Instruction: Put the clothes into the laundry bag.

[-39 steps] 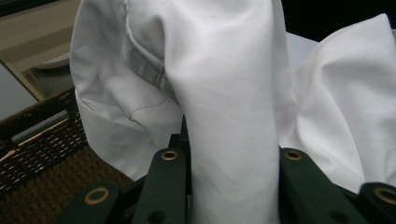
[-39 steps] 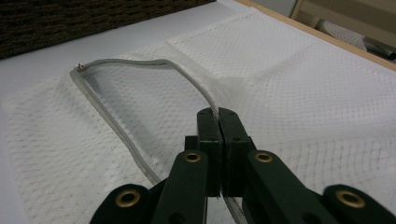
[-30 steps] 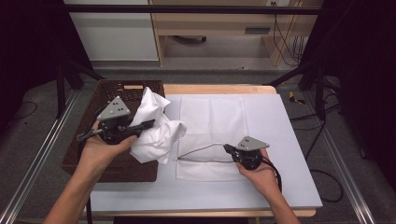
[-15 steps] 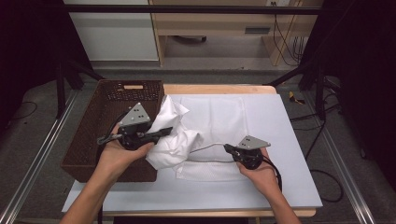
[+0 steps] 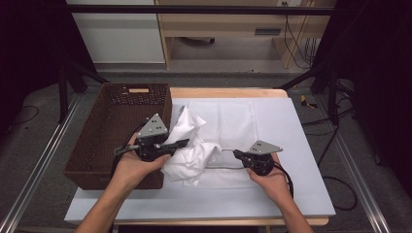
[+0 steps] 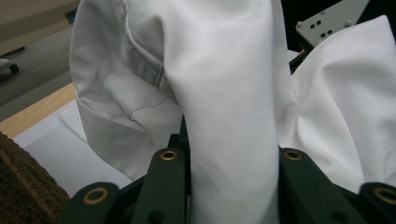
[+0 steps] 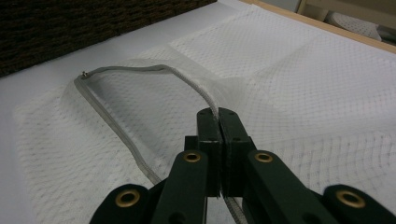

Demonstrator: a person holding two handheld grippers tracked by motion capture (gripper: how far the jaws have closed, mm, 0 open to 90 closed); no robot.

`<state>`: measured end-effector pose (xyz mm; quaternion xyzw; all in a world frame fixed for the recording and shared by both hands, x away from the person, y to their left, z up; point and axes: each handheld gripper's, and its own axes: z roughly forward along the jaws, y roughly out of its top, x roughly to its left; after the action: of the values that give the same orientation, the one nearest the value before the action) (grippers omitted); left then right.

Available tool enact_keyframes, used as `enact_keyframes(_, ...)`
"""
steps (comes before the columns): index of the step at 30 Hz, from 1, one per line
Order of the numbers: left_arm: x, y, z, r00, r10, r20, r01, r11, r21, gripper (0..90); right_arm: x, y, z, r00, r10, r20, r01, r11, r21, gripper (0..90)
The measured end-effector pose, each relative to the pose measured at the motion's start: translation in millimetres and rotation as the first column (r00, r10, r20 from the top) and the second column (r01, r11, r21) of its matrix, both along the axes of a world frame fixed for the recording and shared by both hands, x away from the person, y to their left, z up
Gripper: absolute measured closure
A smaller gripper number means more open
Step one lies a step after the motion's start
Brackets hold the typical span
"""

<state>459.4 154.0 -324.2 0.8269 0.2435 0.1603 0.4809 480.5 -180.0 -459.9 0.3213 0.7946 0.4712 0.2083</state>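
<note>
A crumpled white garment (image 5: 192, 145) hangs from my left gripper (image 5: 183, 142), which is shut on a thick fold of it (image 6: 233, 116). The cloth rests partly on the table, beside the basket's right wall. A white mesh laundry bag (image 5: 243, 119) lies flat on the table. My right gripper (image 5: 237, 154) is shut on the bag's grey zipper edge (image 7: 140, 69) and holds it slightly raised, so the mouth gapes toward the garment. In the right gripper view the jaws (image 7: 218, 114) stand pressed together on that edge. The garment's lower folds hide part of the bag's mouth.
A brown wicker basket (image 5: 97, 141) stands at the table's left edge. The pale table board (image 5: 306, 160) runs to the right of the bag. Metal rails (image 5: 43, 165) flank the table, and cables (image 5: 340, 194) lie on the floor at the right.
My left gripper has carried the garment rightward and down, from above the basket onto the table by the bag's mouth. The right gripper has stayed in place on the zipper edge.
</note>
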Motion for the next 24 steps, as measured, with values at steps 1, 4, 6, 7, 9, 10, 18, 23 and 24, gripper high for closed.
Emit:
enact_keyframes(1,-0.3,-0.9,-1.3,1.0,-0.003,-0.001,0.004,1.0,0.003,73.0,0.1,-0.1,-0.1,1.0,0.0,-0.001,0.0,1.0,0.0,89.0)
enact_keyframes(4,-1.7,-4.4,-5.7,0.9999,-0.014,-0.009,0.014,0.9999,-0.001,73.0,0.4,-0.5,-0.3,1.0,-0.001,-0.006,0.001,1.0,0.006,89.0)
enact_keyframes(6,-3.1,-7.4,-9.3,0.9997,-0.021,-0.01,0.021,0.9998,0.001,73.0,0.7,-0.6,-0.4,1.0,0.0,-0.006,0.0,1.0,0.006,89.0)
enact_keyframes(7,-4.0,-9.0,-11.1,0.9996,-0.024,-0.012,0.024,0.9997,-0.002,73.0,0.8,-0.7,-0.4,1.0,0.001,-0.007,-0.001,1.0,0.007,89.0)
enact_keyframes(9,-5.4,-11.4,-14.2,0.9995,-0.029,-0.009,0.029,0.9996,0.004,73.0,0.9,-0.9,-0.4,1.0,0.001,-0.008,-0.001,1.0,0.008,89.0)
enact_keyframes(10,-5.9,-12.4,-15.5,0.9995,-0.03,-0.01,0.03,0.9995,0.005,73.0,1.1,-1.0,-0.5,1.0,0.001,-0.01,-0.001,1.0,0.011,89.0)
enact_keyframes(18,-9.3,-18.7,-26.3,0.9984,-0.053,-0.018,0.053,0.9986,0.002,73.0,1.8,-1.8,-0.8,0.9999,0.0,-0.015,0.0,1.0,0.017,89.0)
enact_keyframes(23,-12.1,-23.0,-31.0,0.9979,-0.062,-0.019,0.062,0.9981,0.008,73.0,2.4,-2.0,-0.9,0.9998,-0.001,-0.02,0.002,1.0,0.022,89.0)
enact_keyframes(24,-12.3,-23.9,-31.7,0.9979,-0.062,-0.017,0.063,0.998,0.011,73.0,2.5,-2.0,-1.0,0.9998,-0.002,-0.022,0.002,1.0,0.024,89.0)
